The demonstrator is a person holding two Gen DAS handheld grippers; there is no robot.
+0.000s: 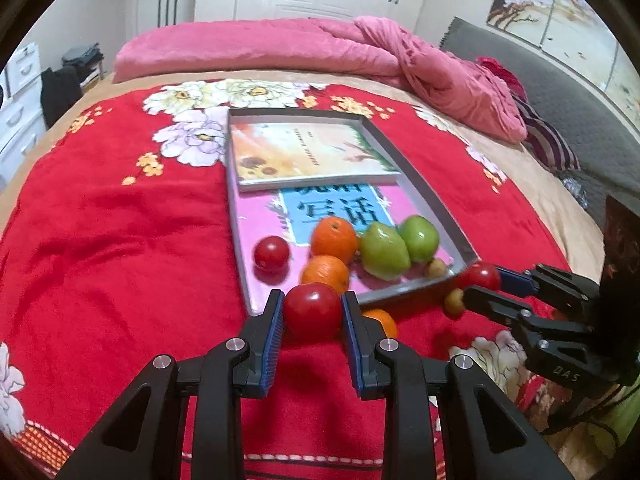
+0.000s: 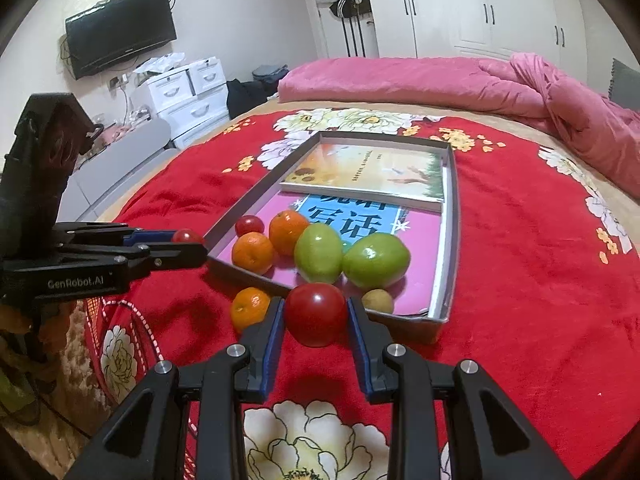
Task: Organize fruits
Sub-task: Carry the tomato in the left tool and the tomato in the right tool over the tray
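A grey tray lies on the red bedspread and holds two books, a red tomato, two oranges, two green fruits and a small brown fruit. My left gripper is shut on a red tomato just before the tray's near edge. My right gripper is shut on another red tomato at the tray's near corner. A loose orange lies on the bedspread between them.
Another small brown fruit lies on the bedspread by the right gripper's finger. A pink quilt is bunched at the far side of the bed. White drawers and a wall television stand beyond the bed.
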